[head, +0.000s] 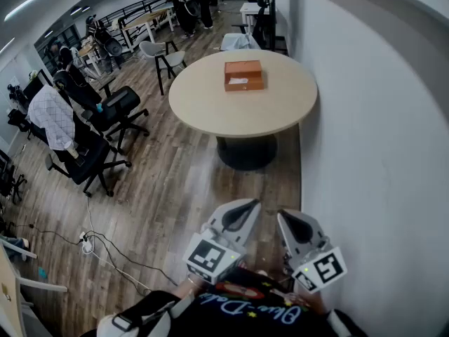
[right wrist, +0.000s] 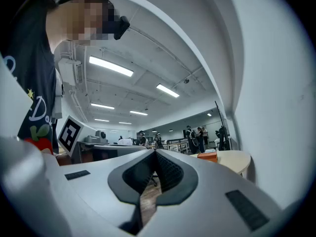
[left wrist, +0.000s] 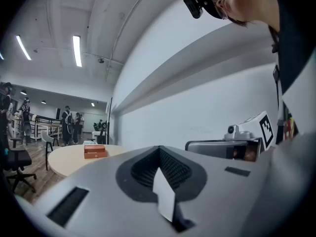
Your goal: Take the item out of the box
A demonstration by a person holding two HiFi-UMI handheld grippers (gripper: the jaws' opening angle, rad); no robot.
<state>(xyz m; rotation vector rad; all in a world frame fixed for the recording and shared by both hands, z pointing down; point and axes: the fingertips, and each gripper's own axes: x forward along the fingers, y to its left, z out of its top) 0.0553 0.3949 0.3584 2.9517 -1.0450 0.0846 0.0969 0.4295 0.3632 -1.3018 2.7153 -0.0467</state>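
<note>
An orange-brown cardboard box (head: 243,75) lies closed on a round beige table (head: 210,111), far ahead of me. It also shows small in the left gripper view, box (left wrist: 94,151) on table (left wrist: 66,161), and in the right gripper view as box (right wrist: 207,156). Both grippers hang close to my body, well short of the table. The left gripper (head: 242,209) and right gripper (head: 286,220) point toward the table side by side. Each one's jaws meet at the tips with nothing between them, seen at the left gripper (left wrist: 159,149) and the right gripper (right wrist: 155,154).
A white wall (head: 379,118) runs along the right, close to the table. Black office chairs (head: 105,111) and a white chair (head: 165,55) stand left of the table. A seated person in a checked shirt (head: 52,118) is at left. Cables (head: 105,248) cross the wooden floor.
</note>
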